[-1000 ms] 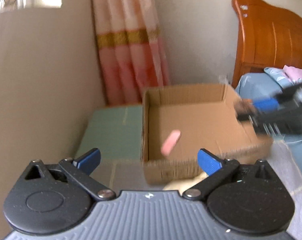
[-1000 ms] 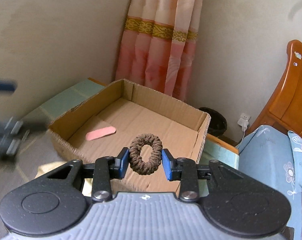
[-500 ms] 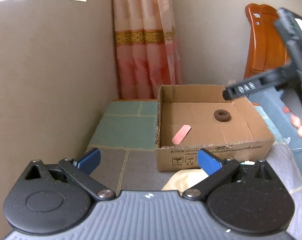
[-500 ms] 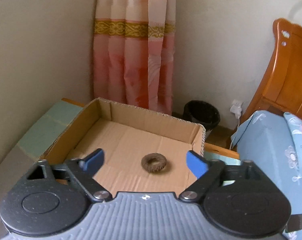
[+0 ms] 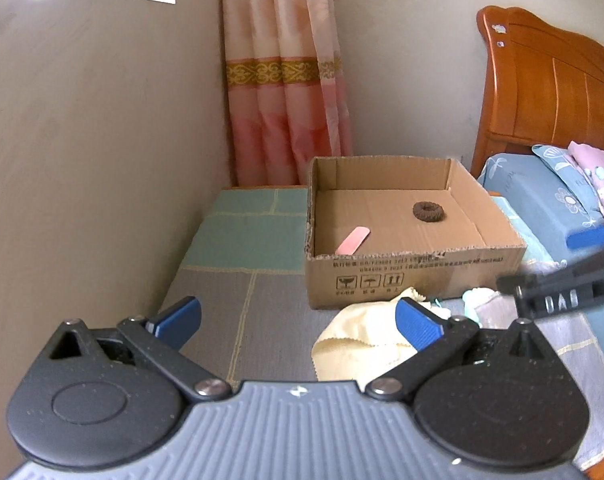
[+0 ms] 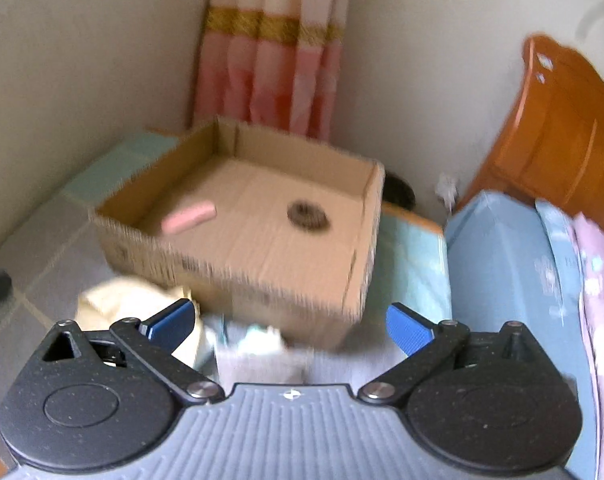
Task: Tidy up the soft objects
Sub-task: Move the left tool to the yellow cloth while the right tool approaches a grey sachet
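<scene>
Scrunchie [image 5: 428,212] lies in the box [image 5: 414,280] — right gripper [image 6: 291,320] jaws just sprung wide, empty; left gripper [image 5: 297,320] jaws apart too.

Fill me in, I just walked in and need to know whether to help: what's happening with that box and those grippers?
A person with a gripper in each hand is sorting soft things into the cardboard box. A brown hair scrunchie and a pink strip already lie inside. The right gripper holds nothing; its jaws have just been opening and stand wide. The left gripper is open too, near the yellow cloth lying in front of the box.
</scene>
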